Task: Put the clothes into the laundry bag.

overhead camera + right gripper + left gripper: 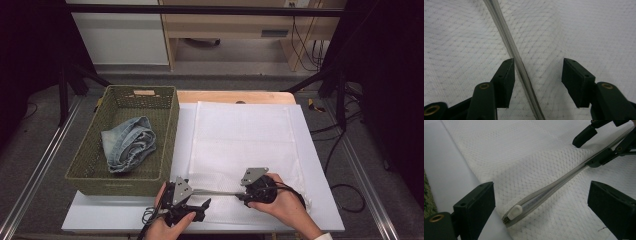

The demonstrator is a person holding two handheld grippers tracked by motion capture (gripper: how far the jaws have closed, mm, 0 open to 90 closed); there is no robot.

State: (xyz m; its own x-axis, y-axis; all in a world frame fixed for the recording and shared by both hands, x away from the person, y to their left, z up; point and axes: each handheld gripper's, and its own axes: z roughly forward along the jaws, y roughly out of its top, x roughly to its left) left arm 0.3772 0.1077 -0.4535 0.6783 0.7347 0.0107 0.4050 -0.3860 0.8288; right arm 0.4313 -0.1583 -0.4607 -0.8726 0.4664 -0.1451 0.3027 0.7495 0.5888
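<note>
Loosely, the right hand-held gripper (537, 82) straddles the zipper (520, 67).

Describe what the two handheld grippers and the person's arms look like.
Both the left gripper and the right gripper are black, each topped by a grey three-cornered plate, with flat black pads and brass-coloured pivot rivets. Black cable trails from each. A white cuff shows at the right wrist.

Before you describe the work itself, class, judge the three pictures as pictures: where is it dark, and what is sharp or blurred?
High view: surroundings nearly black, while the white mesh bag on the table is evenly lit. Left gripper view: the zipper pull is fairly sharp, the near jaws soft and dark. Right gripper view: the zipper and mesh weave read clearly, with soft shadow beneath the jaws.
</note>
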